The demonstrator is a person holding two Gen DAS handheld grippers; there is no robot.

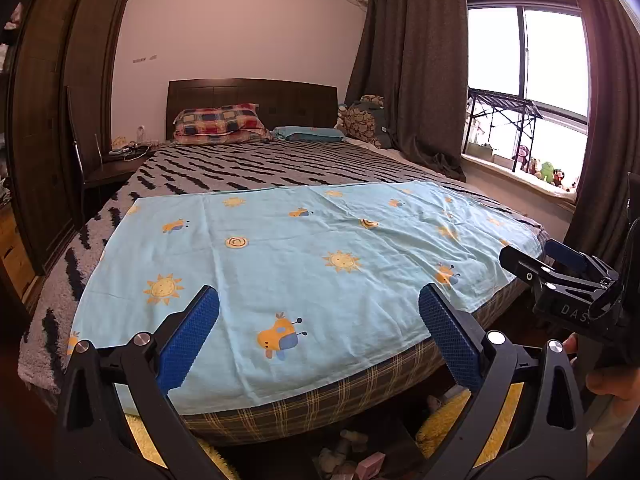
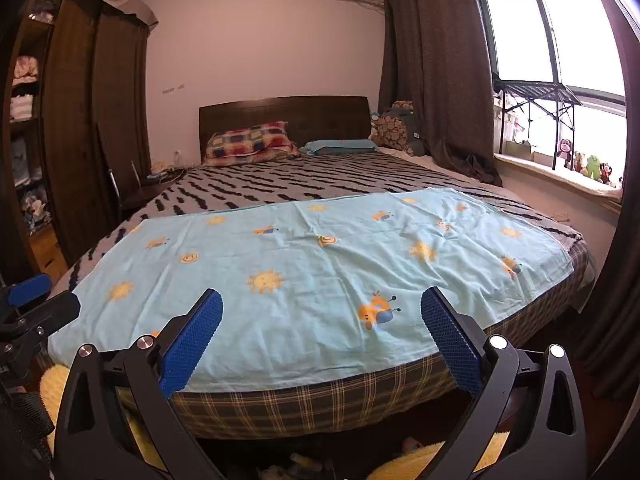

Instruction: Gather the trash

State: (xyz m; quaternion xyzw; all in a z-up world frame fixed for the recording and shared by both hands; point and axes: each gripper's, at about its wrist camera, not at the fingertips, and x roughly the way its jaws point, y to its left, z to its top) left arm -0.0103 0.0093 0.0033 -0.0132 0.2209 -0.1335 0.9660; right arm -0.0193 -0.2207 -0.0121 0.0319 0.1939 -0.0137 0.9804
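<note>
- A wide bed with a dark wooden headboard fills both views; a grey shaggy blanket with black wavy stripes covers it.
- A light blue cotton sheet printed with yellow suns and orange animals lies flat over the foot of the bed, hanging just over the plaid mattress side.
- A red, blue and yellow checked pillow and a flat blue pillow rest against the headboard.
- Dark brown curtains frame a bright window; small plush toys line its sill.
- A tall dark wardrobe stands to the left of the bed.
- On the floor under the bed's foot, beside a fluffy yellow rug, lie small blurred bits, seemingly the trash; what they are cannot be told.
- The left gripper is spread wide, its blue pads holding nothing, above the sheet's near edge.
- The right gripper is likewise spread wide and empty; a hand holds it.
</note>
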